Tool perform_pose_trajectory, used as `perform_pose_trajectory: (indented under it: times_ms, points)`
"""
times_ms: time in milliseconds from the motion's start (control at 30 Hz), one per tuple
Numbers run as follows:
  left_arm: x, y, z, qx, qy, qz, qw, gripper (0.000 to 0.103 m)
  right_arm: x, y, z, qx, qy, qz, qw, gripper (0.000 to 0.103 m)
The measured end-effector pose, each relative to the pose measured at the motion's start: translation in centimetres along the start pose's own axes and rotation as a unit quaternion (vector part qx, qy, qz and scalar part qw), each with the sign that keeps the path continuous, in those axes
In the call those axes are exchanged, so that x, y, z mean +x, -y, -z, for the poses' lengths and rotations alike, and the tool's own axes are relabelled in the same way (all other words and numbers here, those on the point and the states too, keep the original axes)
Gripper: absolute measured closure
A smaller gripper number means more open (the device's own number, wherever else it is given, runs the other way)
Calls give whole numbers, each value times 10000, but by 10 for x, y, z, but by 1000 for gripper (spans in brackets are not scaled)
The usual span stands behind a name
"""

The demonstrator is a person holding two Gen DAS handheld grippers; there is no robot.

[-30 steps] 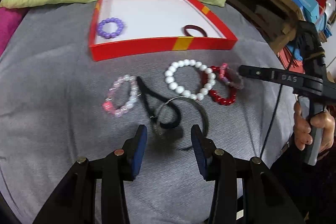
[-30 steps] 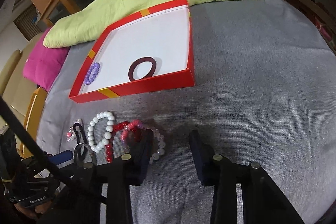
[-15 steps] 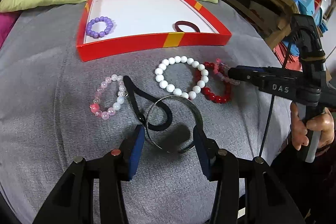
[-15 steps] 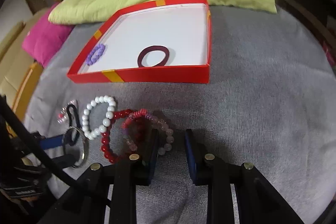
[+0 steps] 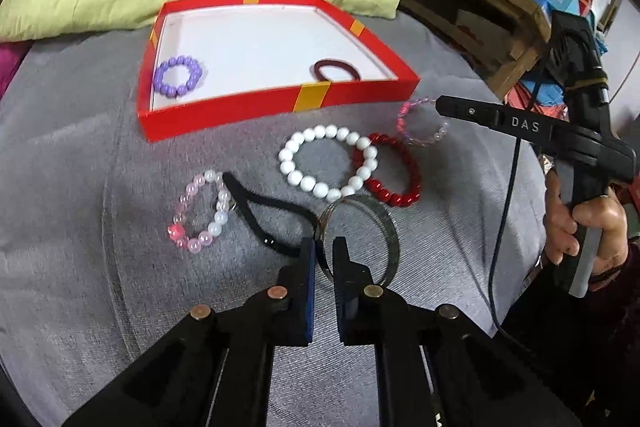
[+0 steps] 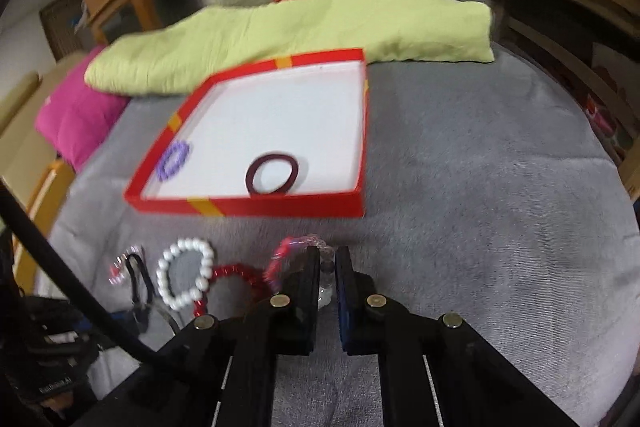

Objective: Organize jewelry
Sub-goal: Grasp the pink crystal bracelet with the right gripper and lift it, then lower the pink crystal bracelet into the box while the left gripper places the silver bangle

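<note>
Left gripper (image 5: pixel 323 250): its jaws are pinching the near-left rim of the metal bangle (image 5: pixel 386 227), which is lying on the grey cloth (image 5: pixel 80 187) just in front of the white bead bracelet (image 5: pixel 328 163).
Right gripper (image 6: pixel 327 263): its jaws are clamping the pink-and-clear bead bracelet (image 6: pixel 290 253), which is hanging off the cloth between the red bead bracelet (image 5: pixel 400 171) and the red box (image 5: pixel 280 103).
Handling, bangle: judged stiff, light and slick; a thin rim is likely twisting in flat pads, so gripping square across the band is advised.
Handling, bead bracelet: judged light and floppy on elastic; round beads are liable to roll, so pinching across one bead is safest.
Destination: the box is already holding the purple bead bracelet (image 5: pixel 178 75) and the maroon hair tie (image 5: pixel 336 71).
Still waiting: the pale pink bracelet (image 5: pixel 200 209) and the black hair tie (image 5: pixel 268 211).
Change from earlier views: both pairs of jaws were standing apart a second ago and are now closed; the pink-and-clear bracelet is being drawn away from the red one.
</note>
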State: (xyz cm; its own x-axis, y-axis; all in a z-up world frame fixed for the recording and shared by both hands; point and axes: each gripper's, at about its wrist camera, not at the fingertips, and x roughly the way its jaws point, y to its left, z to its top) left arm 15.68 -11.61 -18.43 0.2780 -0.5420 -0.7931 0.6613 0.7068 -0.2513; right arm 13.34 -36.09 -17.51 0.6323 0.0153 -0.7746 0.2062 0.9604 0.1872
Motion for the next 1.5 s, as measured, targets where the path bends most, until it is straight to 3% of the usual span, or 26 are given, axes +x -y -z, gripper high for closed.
perform_pose_trajectory:
  times_ms: [300,433,467,533,567,600,700,800,900,1033,1133,1167,1200,1367,1500]
  points:
    - [-29,0,-14,32,561,177,9983,96,-20,9,-10,504,487,-365,9969,94]
    - [-27,-1,-17,23,459,200,9987,96,-20,4,-11,490,502,-408,9967,94]
    - [-25,-1,-16,38,421,166,9990,93,-19,3,-11,470,469,-397,9970,94]
    - [-17,3,-12,61,169,57,9998,67,-16,4,-9,454,413,-335,9976,94]
    - [-15,3,-10,42,120,12,9999,46,-15,6,-8,470,380,-319,9977,94]
    - [-13,5,-8,14,105,-54,9999,36,-14,8,-7,513,339,-318,9976,94]
    - [-2,11,-4,-3,-142,79,9999,35,-12,10,-7,530,323,-315,9976,94]
    - [21,18,1,-31,-577,-113,9983,34,-12,9,-6,514,325,-321,9976,94]
    - [28,28,1,164,-495,-303,9982,28,-11,6,-6,480,315,-336,9978,94]
    - [29,29,2,162,-319,-324,9988,28,-12,4,-6,481,340,-345,9977,94]
    - [28,33,5,413,-144,-489,9978,55,-13,5,-6,527,380,-345,9973,94]
    - [28,33,5,446,-141,-542,9974,75,-14,6,-6,557,408,-365,9969,94]
    - [28,31,4,439,-154,-551,9974,82,-16,6,-6,581,440,-386,9966,94]
    - [22,23,2,294,-117,-449,9985,90,-22,6,-8,639,588,-508,9949,94]
    - [17,22,2,329,-146,-376,9986,90,-24,5,-9,644,639,-552,9944,94]
